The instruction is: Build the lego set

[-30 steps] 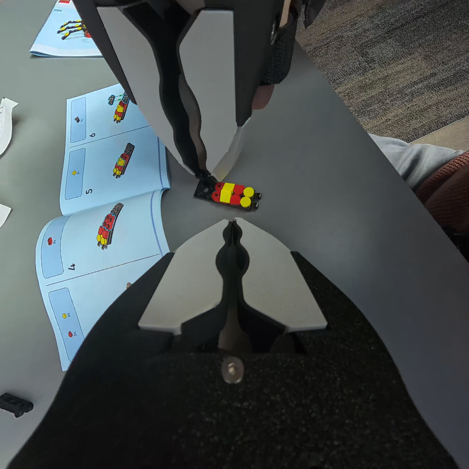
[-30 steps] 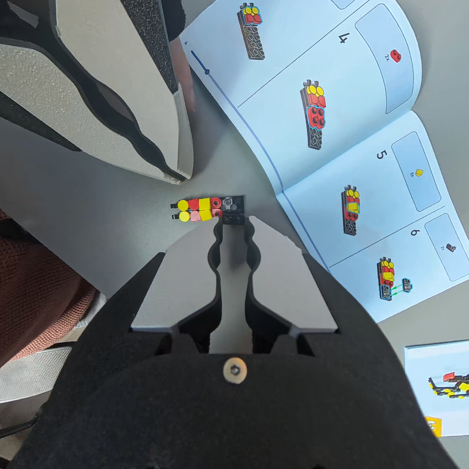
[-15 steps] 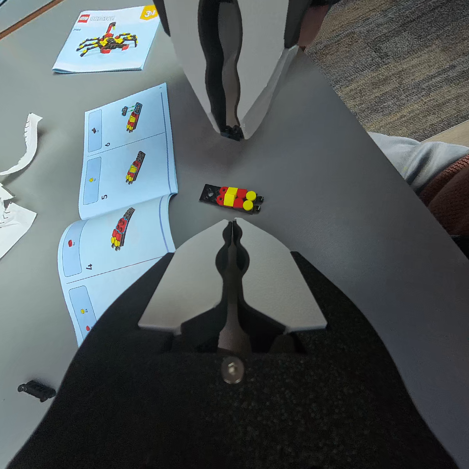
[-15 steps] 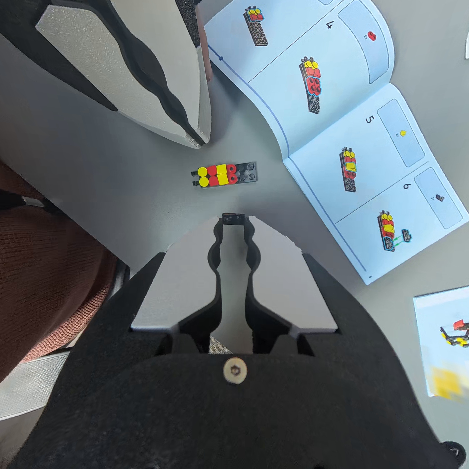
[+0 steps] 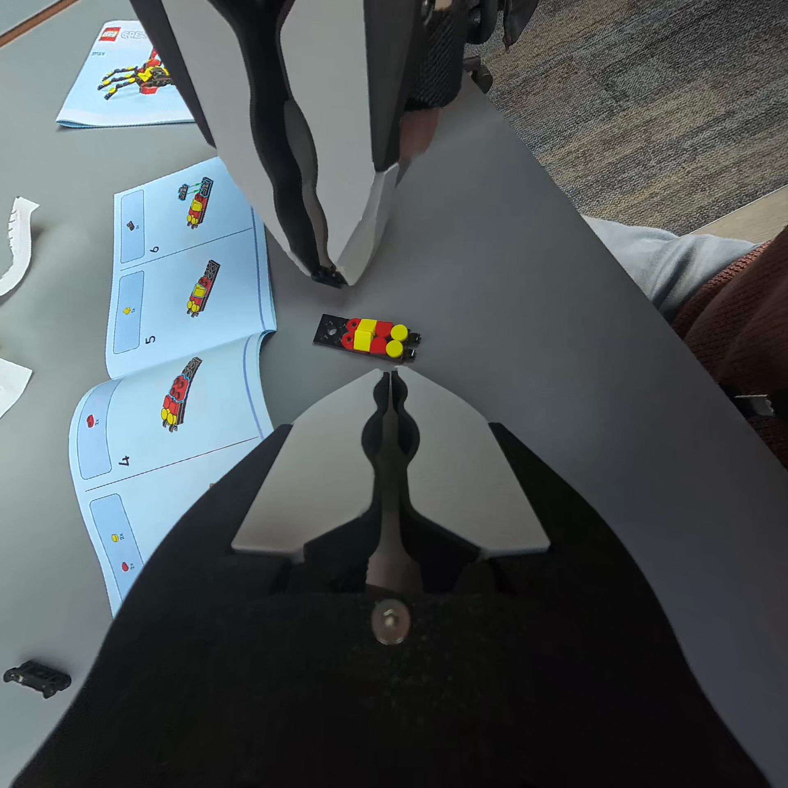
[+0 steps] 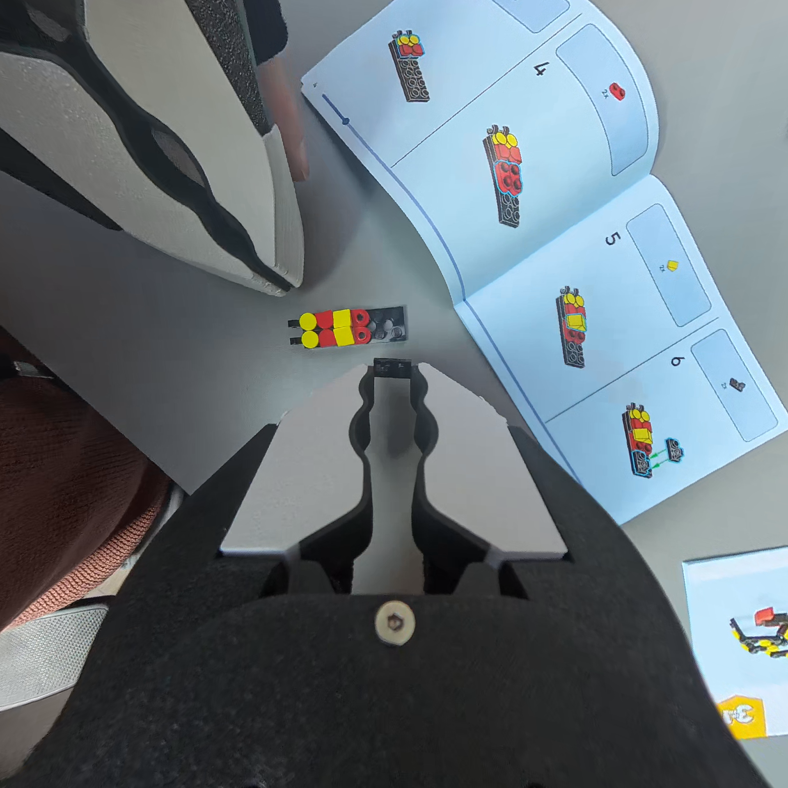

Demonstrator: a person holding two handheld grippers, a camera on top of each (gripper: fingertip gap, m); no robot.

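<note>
A small build, a black plate with red and yellow bricks (image 5: pixel 366 339), lies flat on the grey table; it also shows in the right wrist view (image 6: pixel 347 327). My right gripper (image 6: pixel 392 367) is shut on a small black brick (image 6: pixel 392 367) and holds it just short of the plate's bare black end. In the left wrist view the right gripper (image 5: pixel 330 275) hangs just beyond the build with the black brick (image 5: pixel 327 276) at its tips. My left gripper (image 5: pixel 390 374) is shut and empty, just in front of the build's yellow end.
An open blue instruction booklet (image 5: pixel 170 341) lies left of the build, and shows at right in the right wrist view (image 6: pixel 575 256). A second booklet (image 5: pixel 123 81) lies farther back. A loose black piece (image 5: pixel 36 678) and torn white paper (image 5: pixel 19 243) lie at left. The table edge (image 5: pixel 639 298) runs close on the right. The grippers' ends are close to 6 centimetres from one another. The loose black piece (image 5: pixel 36 678) is about equally far from each gripper, around 20 centimetres.
The right gripper lifted away from the build with the black brick, then came back down close to the plate's black end. The left gripper stayed shut in place.
</note>
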